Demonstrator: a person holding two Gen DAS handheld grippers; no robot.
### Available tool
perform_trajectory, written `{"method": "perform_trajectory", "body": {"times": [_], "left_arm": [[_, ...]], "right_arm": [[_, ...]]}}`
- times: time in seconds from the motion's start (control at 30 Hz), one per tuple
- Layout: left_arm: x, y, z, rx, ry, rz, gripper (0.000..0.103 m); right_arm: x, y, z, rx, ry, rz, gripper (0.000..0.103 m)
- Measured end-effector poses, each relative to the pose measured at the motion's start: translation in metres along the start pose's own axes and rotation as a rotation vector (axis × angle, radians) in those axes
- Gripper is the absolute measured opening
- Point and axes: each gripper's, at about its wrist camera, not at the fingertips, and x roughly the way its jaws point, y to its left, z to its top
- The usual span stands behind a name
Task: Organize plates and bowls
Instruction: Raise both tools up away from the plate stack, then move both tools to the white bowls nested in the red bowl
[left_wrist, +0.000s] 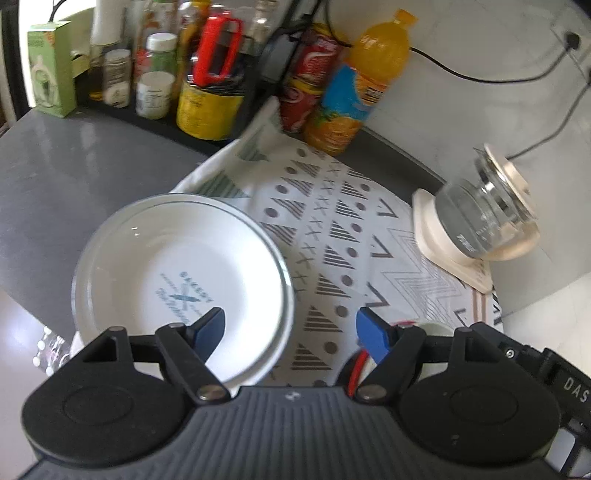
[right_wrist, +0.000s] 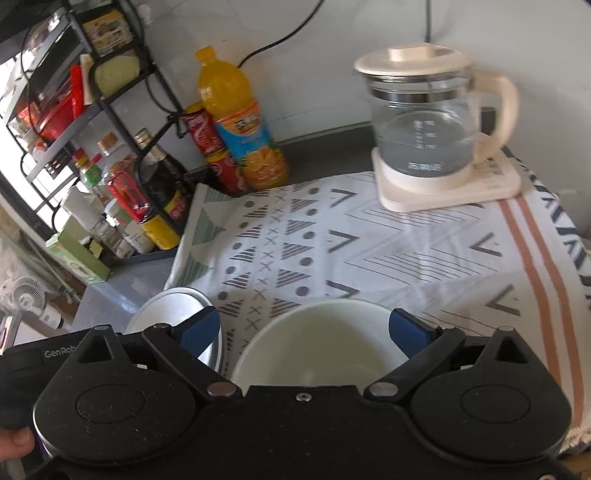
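A stack of white plates (left_wrist: 181, 273) with a blue print in the middle rests on the left edge of a patterned cloth (left_wrist: 332, 236). My left gripper (left_wrist: 291, 328) is open, its left finger over the plates' near right part and its right finger over bare cloth. In the right wrist view a white bowl (right_wrist: 321, 343) sits on the cloth between the jaws of my open right gripper (right_wrist: 304, 328). The pads do not press on the bowl. The plates (right_wrist: 173, 314) lie just left of the bowl, partly hidden by the left finger.
A glass kettle (right_wrist: 424, 125) on a cream base stands at the cloth's far right. An orange juice bottle (right_wrist: 240, 122) and a red can (right_wrist: 214, 155) stand at the back wall. A black rack (right_wrist: 92, 122) with jars and bottles fills the left. Grey counter (left_wrist: 55, 177) borders the cloth.
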Motion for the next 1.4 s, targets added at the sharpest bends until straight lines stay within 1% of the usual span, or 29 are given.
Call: {"method": "perform_trajectory", "body": {"times": [0.4,0.63,0.83,0.9,1.07,1.23,1.33,1.4], "left_arm": [[0.006,-0.029,-0.018,0.068,0.044,-0.070,0.076],[0.013,-0.036,-0.026,0.090,0.064,-0.088,0.076],[0.027,-0.037,-0.034,0.073,0.098,-0.088,0.076],[0.032,-0.037,-0.037,0.071,0.110,-0.088,0.076],[0.046,-0.038,-0.045,0.066,0.147,-0.088,0.074],[0.057,-0.038,-0.049,0.058,0.163,-0.084,0.071],[0.064,-0.037,-0.050,0.047,0.174,-0.083,0.066],[0.068,-0.036,-0.051,0.038,0.185,-0.083,0.057]], "right_arm": [[-0.015,-0.033,-0.020,0.069,-0.004,-0.043,0.099],[-0.013,-0.049,-0.034,0.110,0.023,-0.055,0.099],[-0.006,-0.063,-0.044,0.145,0.051,-0.060,0.097],[-0.001,-0.067,-0.048,0.163,0.070,-0.056,0.091],[0.010,-0.079,-0.058,0.211,0.117,-0.044,0.082],[0.021,-0.083,-0.063,0.230,0.157,-0.032,0.069],[0.028,-0.085,-0.066,0.240,0.182,-0.017,0.062],[0.031,-0.086,-0.067,0.243,0.197,-0.025,0.056]]}}
